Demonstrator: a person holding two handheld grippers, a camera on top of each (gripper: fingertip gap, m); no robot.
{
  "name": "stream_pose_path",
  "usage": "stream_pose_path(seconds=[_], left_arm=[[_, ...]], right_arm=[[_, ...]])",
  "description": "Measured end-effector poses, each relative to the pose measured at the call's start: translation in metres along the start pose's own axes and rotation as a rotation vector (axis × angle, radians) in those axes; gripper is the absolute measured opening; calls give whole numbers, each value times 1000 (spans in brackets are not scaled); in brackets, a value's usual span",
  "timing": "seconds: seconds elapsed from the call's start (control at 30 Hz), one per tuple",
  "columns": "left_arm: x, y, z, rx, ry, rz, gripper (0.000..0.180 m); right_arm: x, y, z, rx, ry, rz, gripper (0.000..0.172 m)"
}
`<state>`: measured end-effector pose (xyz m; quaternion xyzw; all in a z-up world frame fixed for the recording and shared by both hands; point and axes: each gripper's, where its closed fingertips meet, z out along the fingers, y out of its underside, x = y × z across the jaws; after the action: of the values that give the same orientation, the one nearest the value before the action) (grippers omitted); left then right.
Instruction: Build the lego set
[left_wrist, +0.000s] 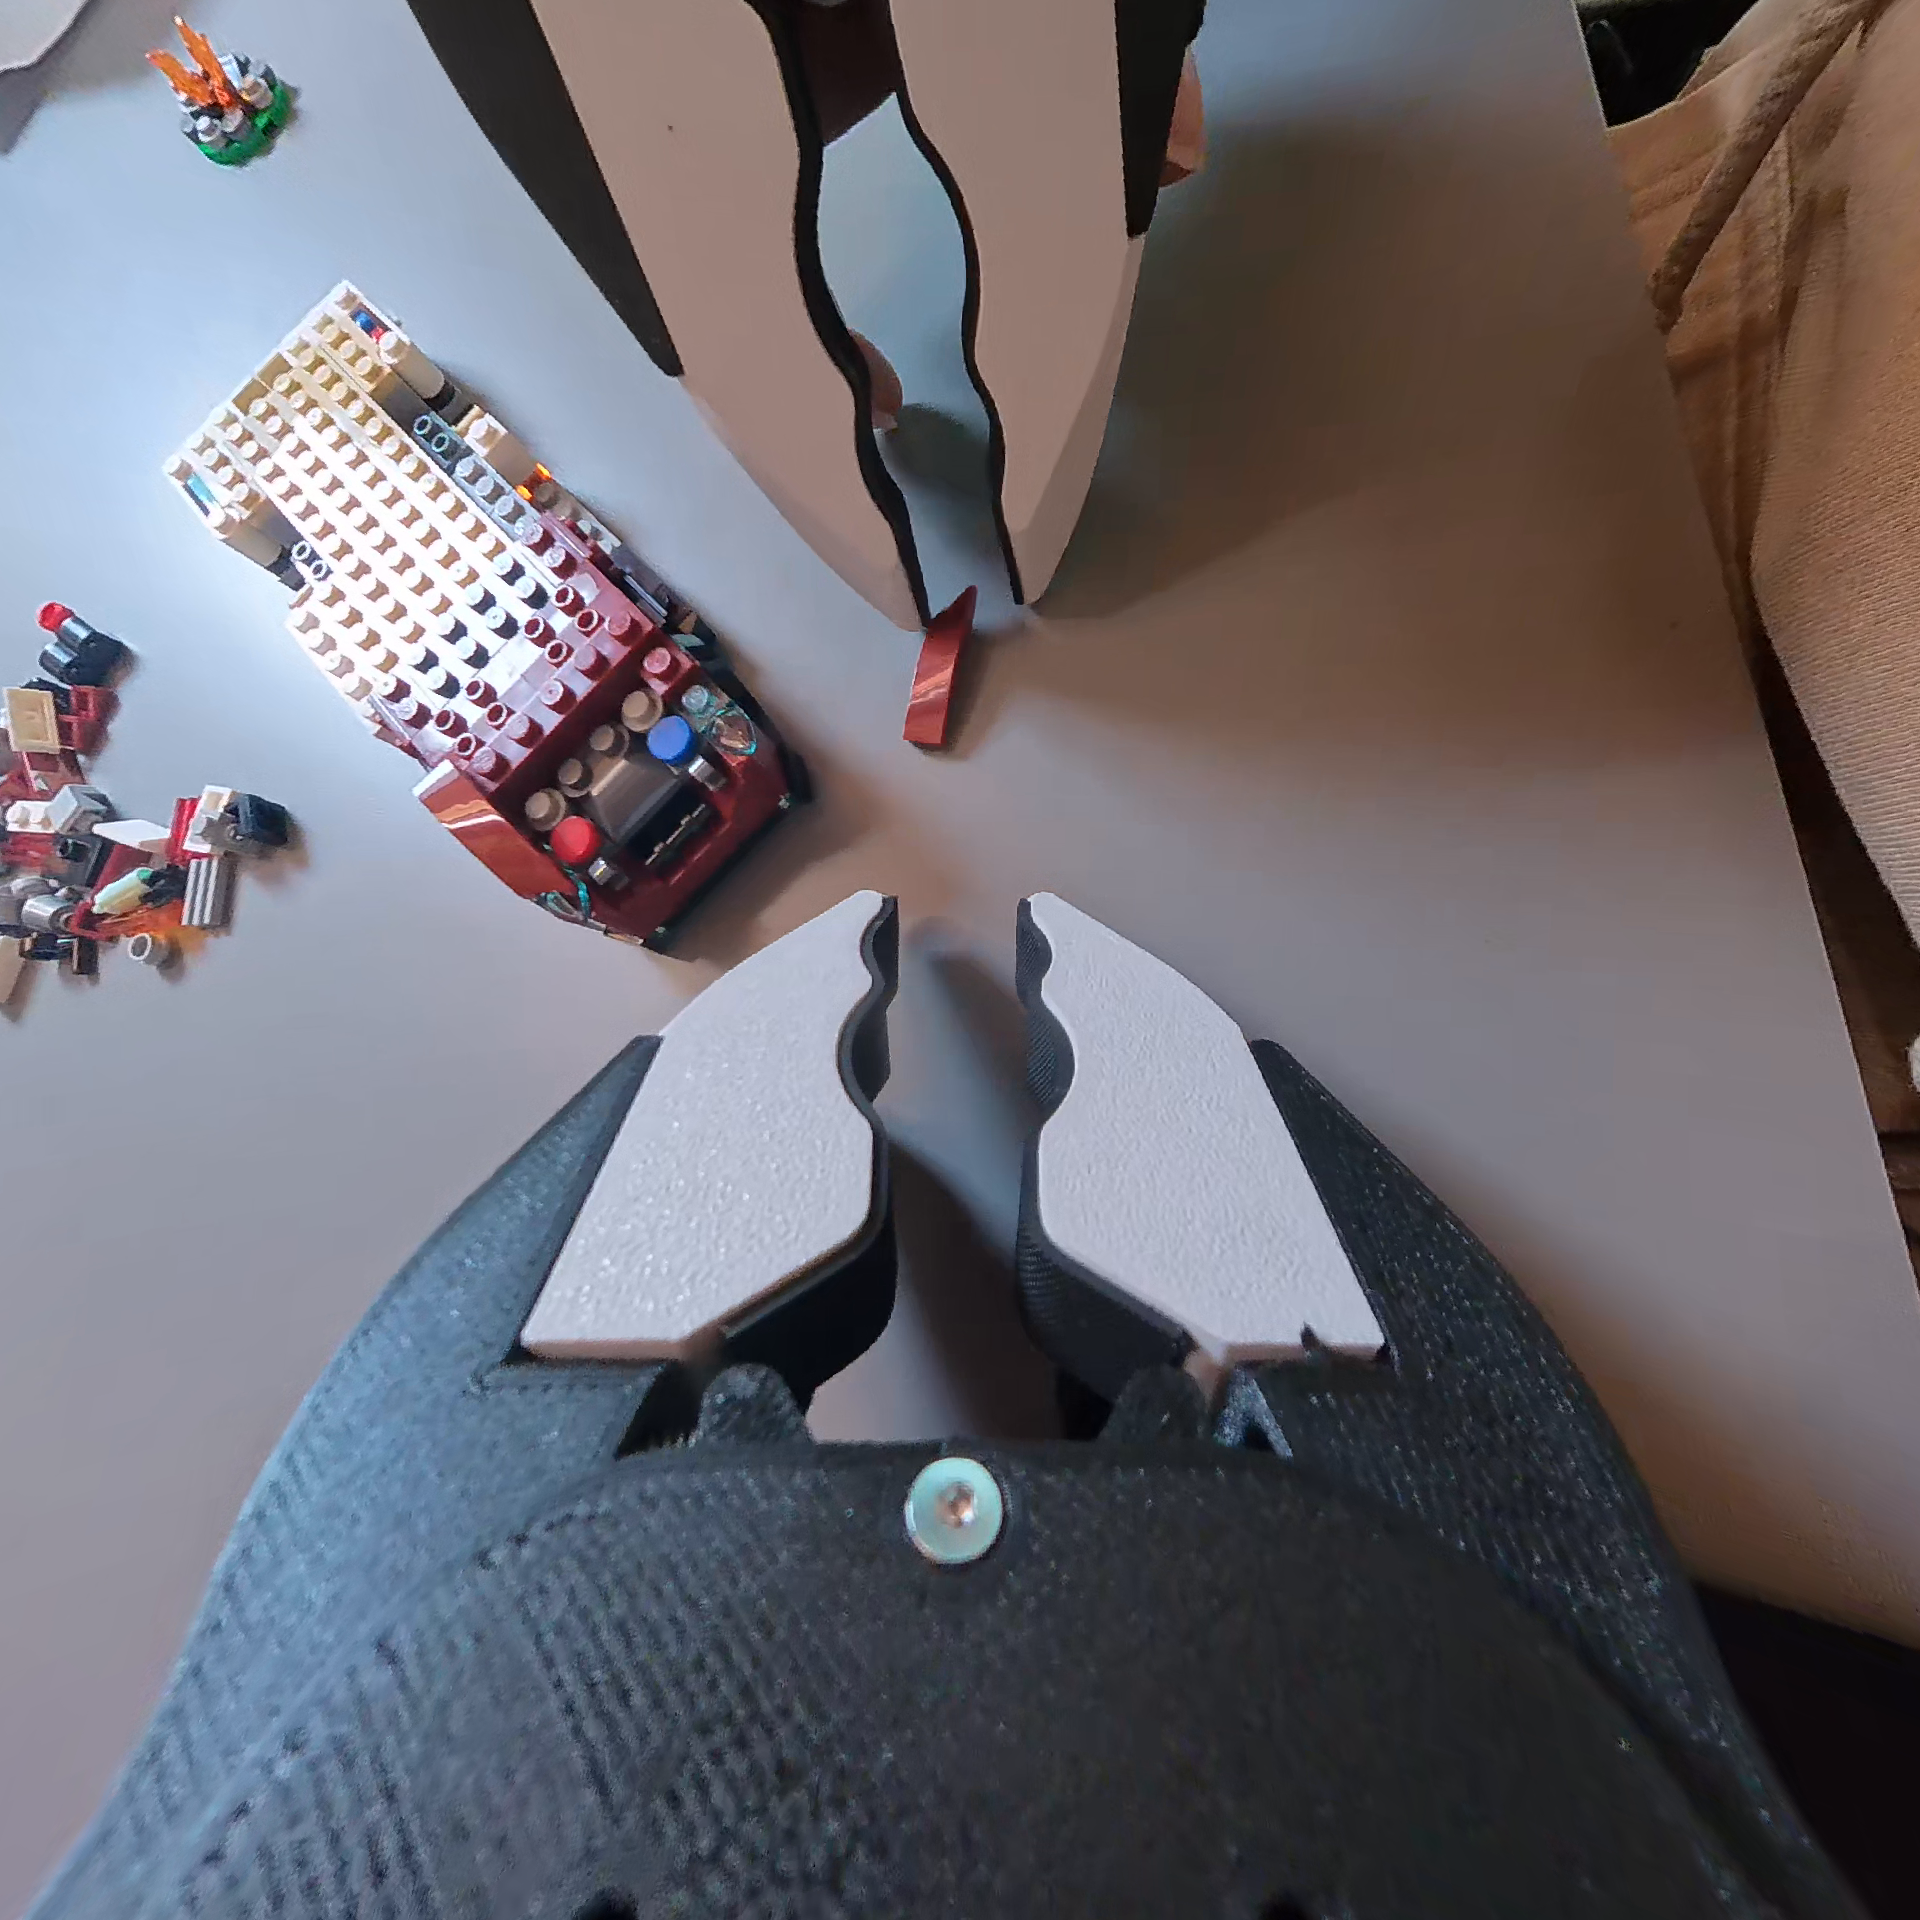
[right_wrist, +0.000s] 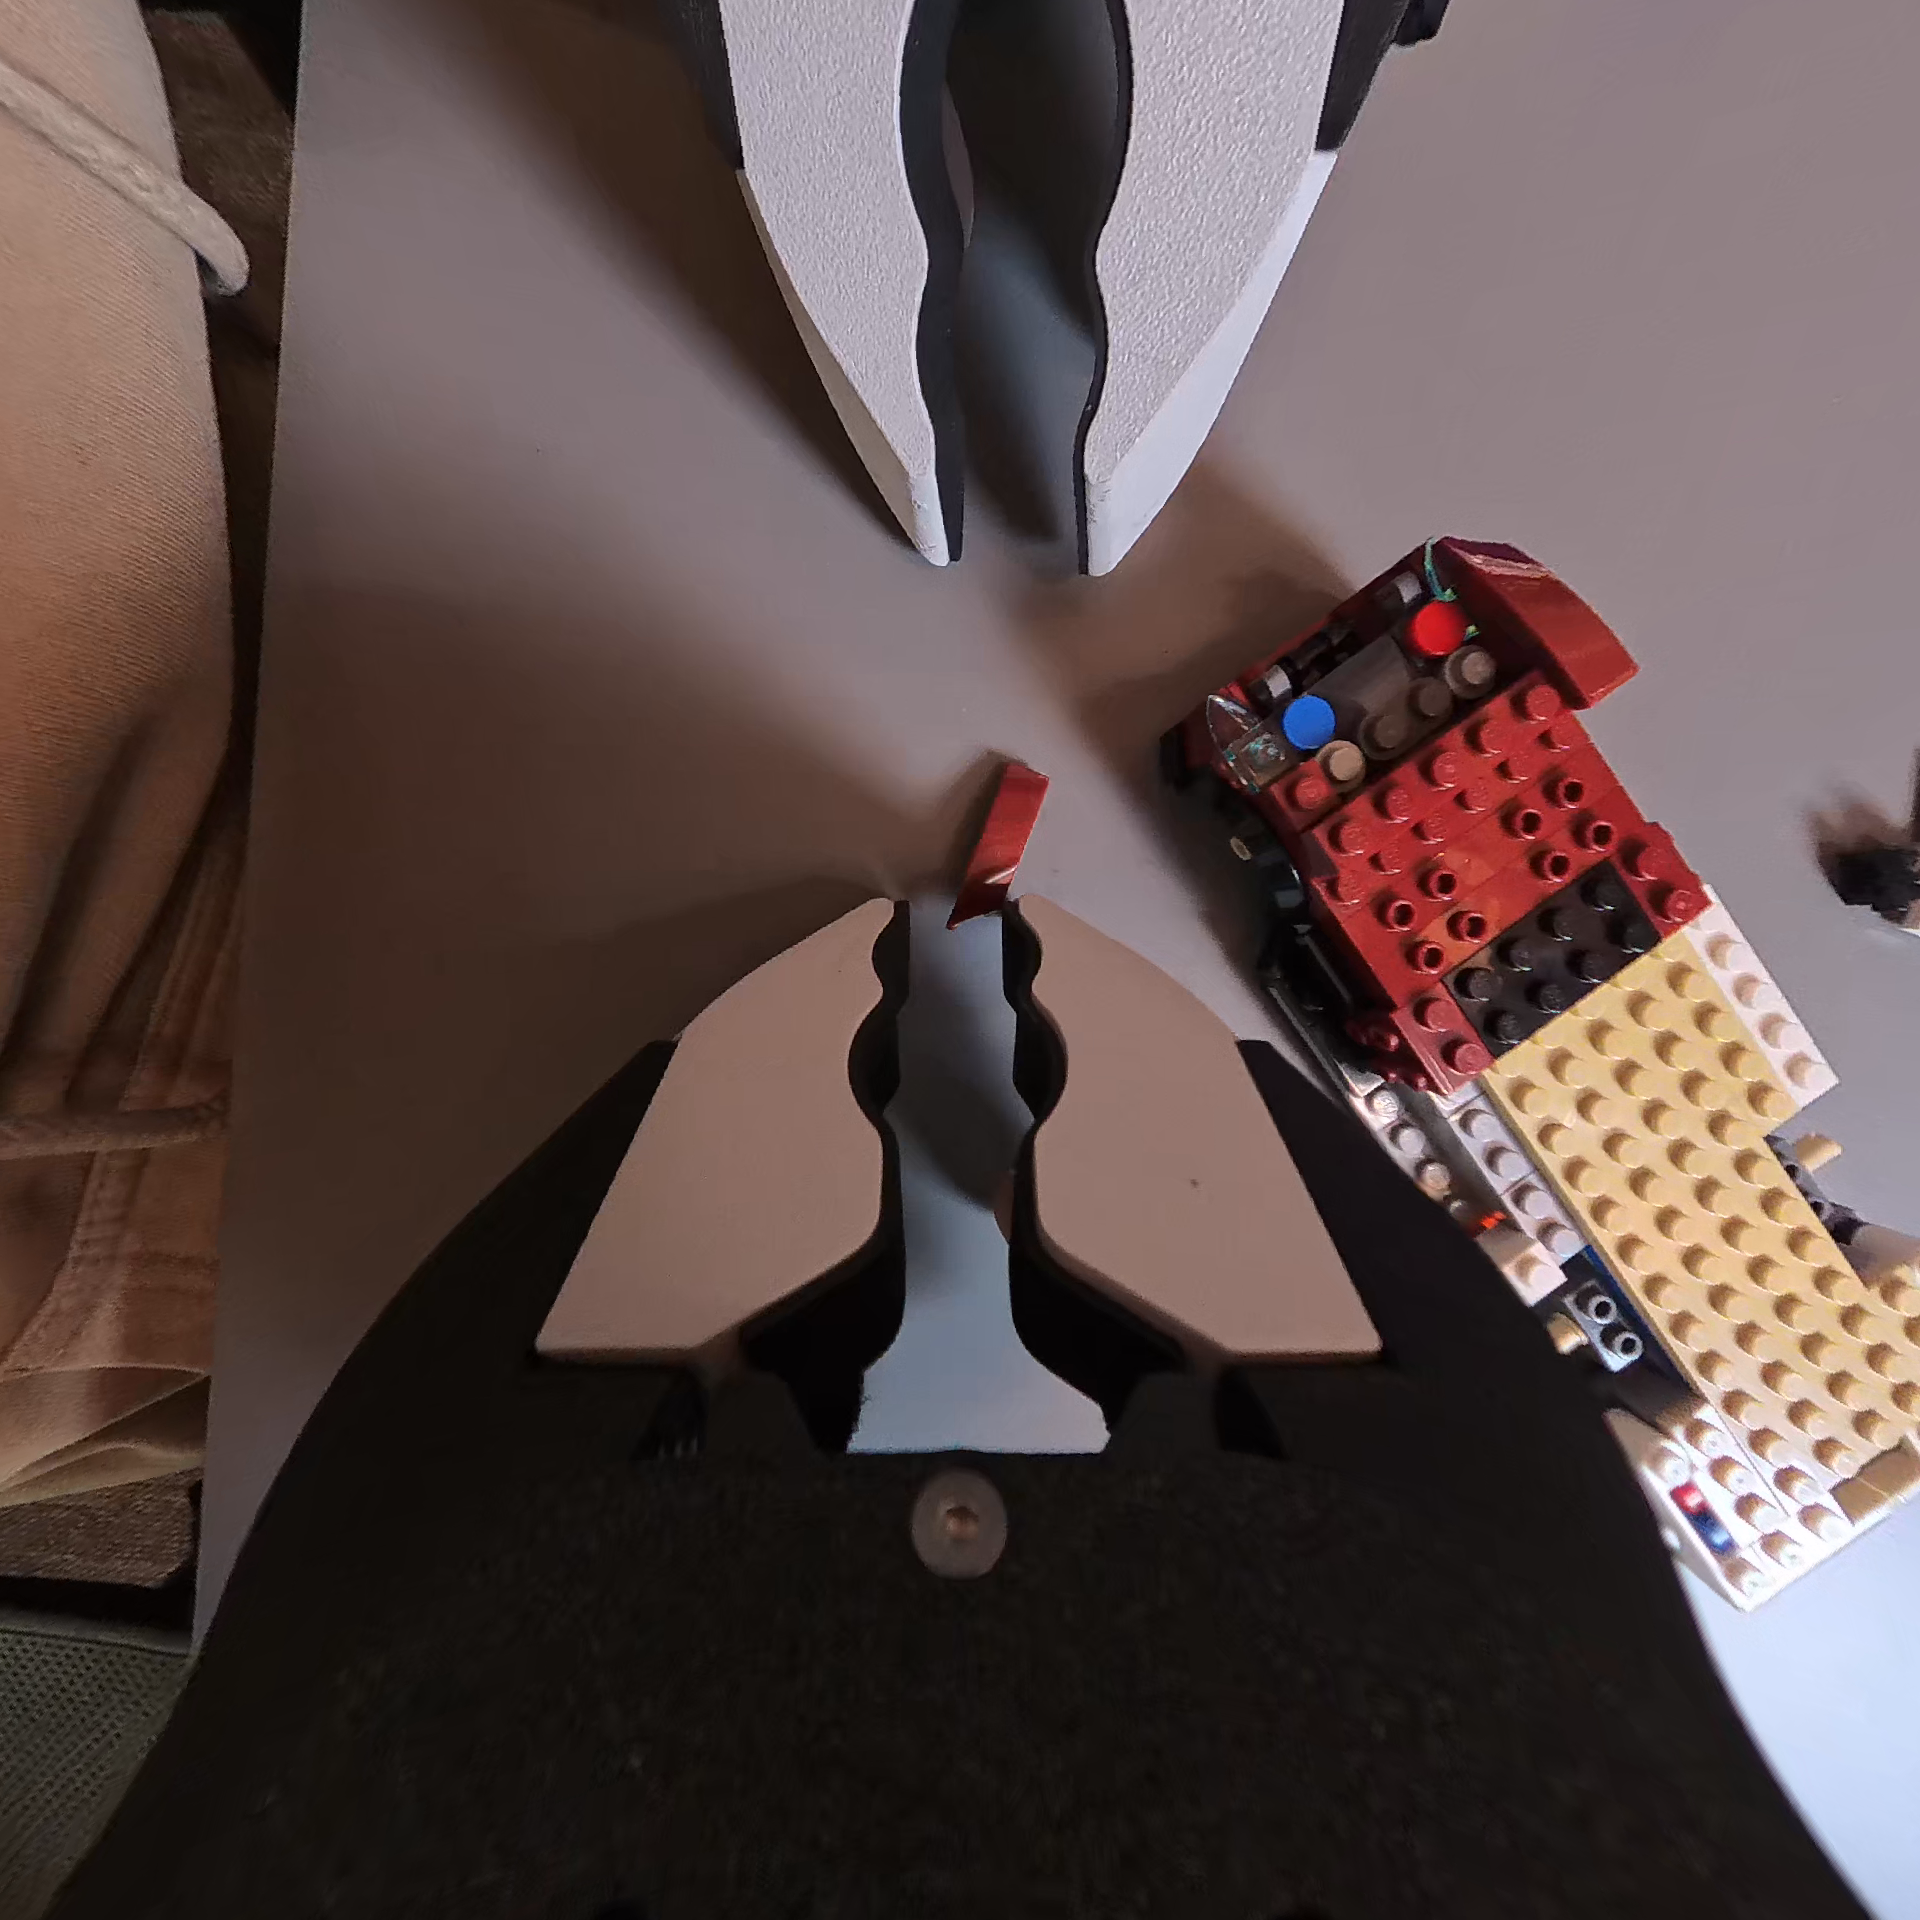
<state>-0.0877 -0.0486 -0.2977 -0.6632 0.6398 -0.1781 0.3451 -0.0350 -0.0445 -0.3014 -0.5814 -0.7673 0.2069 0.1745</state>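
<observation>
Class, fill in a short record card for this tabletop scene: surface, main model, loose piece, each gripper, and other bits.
Surface: grey table
Main model: brick model, dark red front, tan studded back
Loose piece: dark red piece on the table, apart from the model
Right gripper: open, tips at the near end of the piece, not clamping it
Left gripper: open, nothing between fingers, facing the right one
Other bits: loose bricks; small green-based build
</observation>
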Motion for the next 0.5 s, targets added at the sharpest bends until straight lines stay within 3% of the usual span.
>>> stream_pose_path(seconds=[0.03, 0.27, 0.5], left_arm=[[0, 0, 0, 0, 0, 0, 22], [0, 1, -1, -6, -2, 1, 21], [0, 2, -2, -3, 1, 1, 21]], right_arm=[[-2, 0, 0, -3, -6, 1, 17], [-31, -16, 2, 69, -107, -51, 18], [-3, -11, -6, 71, -36, -102, 21]])
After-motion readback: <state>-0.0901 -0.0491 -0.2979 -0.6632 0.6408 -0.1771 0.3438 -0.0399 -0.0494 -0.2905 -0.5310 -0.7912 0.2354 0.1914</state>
